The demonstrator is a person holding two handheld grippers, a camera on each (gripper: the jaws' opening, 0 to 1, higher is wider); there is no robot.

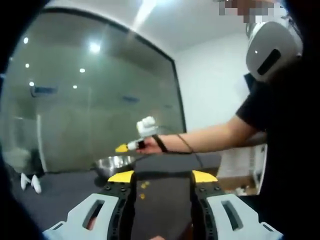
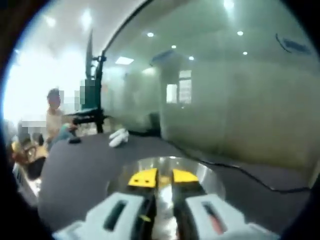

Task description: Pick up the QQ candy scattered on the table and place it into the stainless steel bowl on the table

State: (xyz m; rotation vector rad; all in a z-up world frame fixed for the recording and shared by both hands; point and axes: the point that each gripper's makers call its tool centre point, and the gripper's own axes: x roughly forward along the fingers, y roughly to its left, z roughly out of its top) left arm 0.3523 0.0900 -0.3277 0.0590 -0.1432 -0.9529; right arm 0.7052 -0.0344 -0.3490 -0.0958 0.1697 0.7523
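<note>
Steel bowl (image 2: pixel 167 167) beneath right gripper (image 2: pixel 163 176), jaws nearly closed; left gripper (image 1: pixel 162 177) jaws open, candies (image 1: pixel 144 185) between

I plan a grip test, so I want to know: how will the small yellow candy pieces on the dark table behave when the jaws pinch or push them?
The candy pieces look tiny beside the left gripper, so they are probably very light and may skid on the smooth dark table when nudged. Being so small, they could slip out of a wide pinch. Whether they are soft or hard cannot be told.
</note>
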